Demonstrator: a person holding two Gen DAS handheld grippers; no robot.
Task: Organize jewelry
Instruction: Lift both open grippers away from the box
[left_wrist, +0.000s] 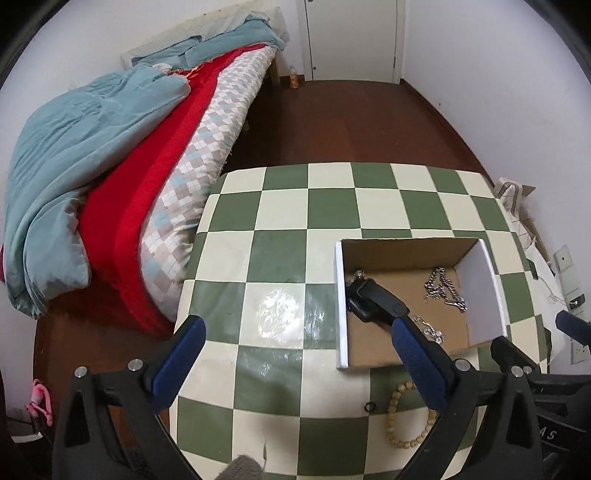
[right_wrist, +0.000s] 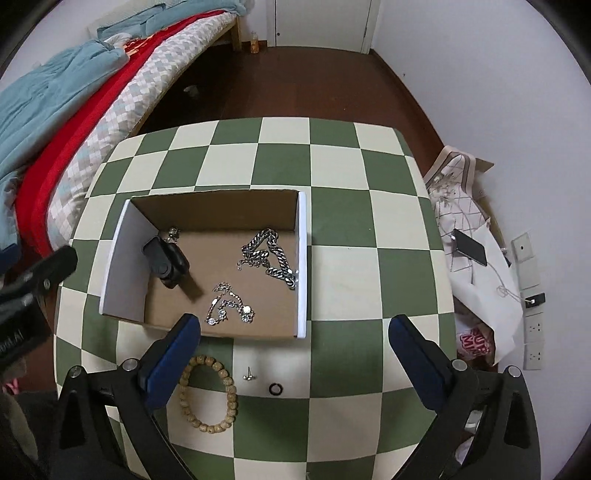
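An open cardboard box (right_wrist: 301, 258) stands on the green-and-cream checkered table (right_wrist: 332, 166). In it lie a black watch (right_wrist: 166, 262), a thick silver chain (right_wrist: 271, 254) and a thin silver chain (right_wrist: 229, 306). In front of the box, on the table, are a wooden bead bracelet (right_wrist: 208, 393), a small ear stud (right_wrist: 249, 374) and a black ring (right_wrist: 276, 388). My right gripper (right_wrist: 295, 328) hangs open above the box's near edge, holding nothing. My left gripper (left_wrist: 297, 332) is open and empty, left of the box (left_wrist: 341, 295). The left wrist view also shows the watch (left_wrist: 369, 299) and bracelet (left_wrist: 406, 417).
A bed with a blue quilt (left_wrist: 92, 147) and red blanket (left_wrist: 147, 192) runs along the table's left side. Right of the table, a phone (right_wrist: 469, 245) lies on papers and bags by wall sockets (right_wrist: 533, 328). A bottle (right_wrist: 255, 42) stands near the door.
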